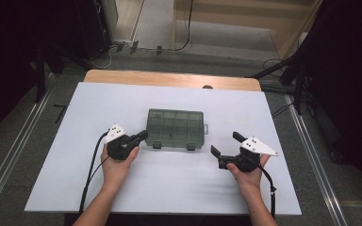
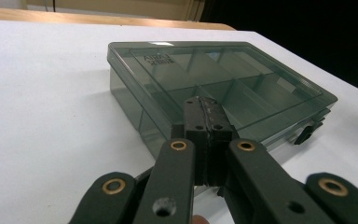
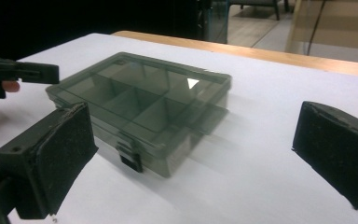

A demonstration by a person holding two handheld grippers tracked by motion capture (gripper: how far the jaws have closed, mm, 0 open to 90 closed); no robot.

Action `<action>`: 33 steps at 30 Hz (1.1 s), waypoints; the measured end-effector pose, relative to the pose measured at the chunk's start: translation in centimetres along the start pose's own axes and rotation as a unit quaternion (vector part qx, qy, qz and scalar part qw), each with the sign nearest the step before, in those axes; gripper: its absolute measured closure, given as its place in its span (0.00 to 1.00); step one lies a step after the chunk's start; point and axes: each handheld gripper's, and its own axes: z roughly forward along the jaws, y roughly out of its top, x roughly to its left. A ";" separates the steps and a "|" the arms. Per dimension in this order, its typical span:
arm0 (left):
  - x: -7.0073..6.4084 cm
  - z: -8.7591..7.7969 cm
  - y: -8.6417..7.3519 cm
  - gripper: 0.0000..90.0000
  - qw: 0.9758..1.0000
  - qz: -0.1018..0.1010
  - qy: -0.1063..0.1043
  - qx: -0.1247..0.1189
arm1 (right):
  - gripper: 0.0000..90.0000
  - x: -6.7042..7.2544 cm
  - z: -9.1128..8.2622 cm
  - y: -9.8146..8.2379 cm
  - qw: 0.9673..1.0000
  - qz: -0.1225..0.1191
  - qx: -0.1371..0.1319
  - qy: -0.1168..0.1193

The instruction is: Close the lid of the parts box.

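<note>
On tabletop [image 1: 75,179]: closed box [image 1: 175,128]; L claw [image 1: 143,135] shut, empty, at box edge; R claw [image 1: 225,145] wide open, empty.

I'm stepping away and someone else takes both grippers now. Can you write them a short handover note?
Left gripper: shut, empty, tips at the near left corner of the organizer box; contact unclear.
Right gripper: open, empty, off the box's near right side, apart from it.
Box: lies flat mid-table on the white table cover, lid down, both front latches apparently closed.
Done: nothing visible on the box yet.
Left: probably undoing the latches and lifting the lid.
</note>
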 end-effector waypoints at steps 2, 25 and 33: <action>0.0 0.0 0.0 1.00 1.000 0.000 0.000 0.000 | 0.00 -0.4 -0.7 -0.1 1.000 0.002 -0.002 -0.007; 0.1 0.0 0.0 1.00 1.000 -0.002 0.001 0.000 | 0.00 -2.8 -7.8 -2.2 0.999 0.004 -0.005 -0.054; 0.1 0.0 0.0 1.00 1.000 -0.003 0.002 -0.001 | 0.00 -3.5 -9.0 -3.4 0.998 0.003 0.003 -0.065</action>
